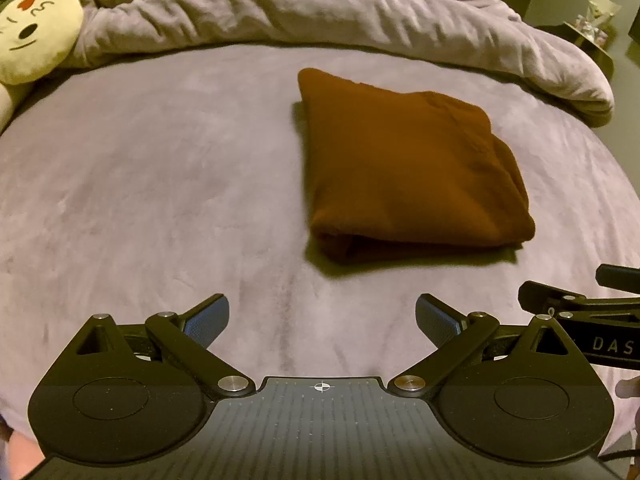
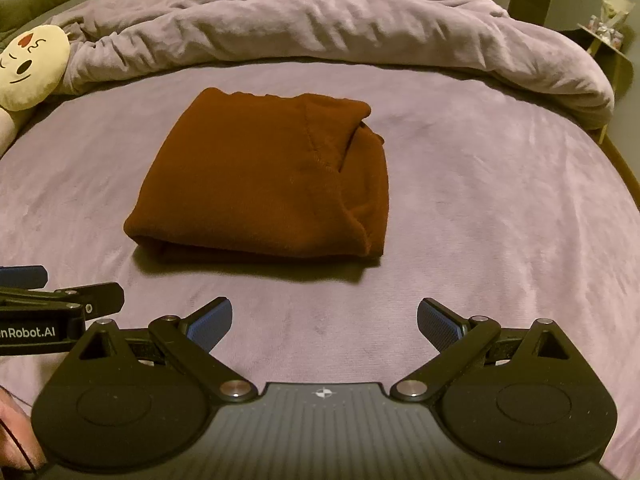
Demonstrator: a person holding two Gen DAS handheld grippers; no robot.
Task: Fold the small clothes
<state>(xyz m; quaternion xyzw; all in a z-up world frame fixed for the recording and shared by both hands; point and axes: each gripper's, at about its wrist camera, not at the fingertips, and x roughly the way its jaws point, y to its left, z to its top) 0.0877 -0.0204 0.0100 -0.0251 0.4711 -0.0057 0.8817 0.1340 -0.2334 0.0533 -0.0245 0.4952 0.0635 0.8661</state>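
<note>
Lying folded into a thick square, the brown garment [image 2: 260, 176] rests flat on the purple sheet [image 2: 480, 220], about mid-bed, with its layered edges turned toward the cameras and its right side bunched into a rolled fold. Both grippers hang level over the near part of the sheet, short of the garment and touching nothing. The left gripper [image 1: 322, 320] has its blue-padded fingers [image 1: 208, 318] spread wide, with bare sheet between them; the garment sits ahead and to its right. The right gripper [image 2: 325, 322] is likewise spread wide and empty, with the garment ahead and slightly to its left. The two tools sit side by side, close together: each shows at the edge of the other's view, pointing the same way. A crumpled duvet [image 2: 320, 20] is heaped across the far end of the bed, and a cream plush face [image 1: 34, 36] lies at the far left beside it.
</note>
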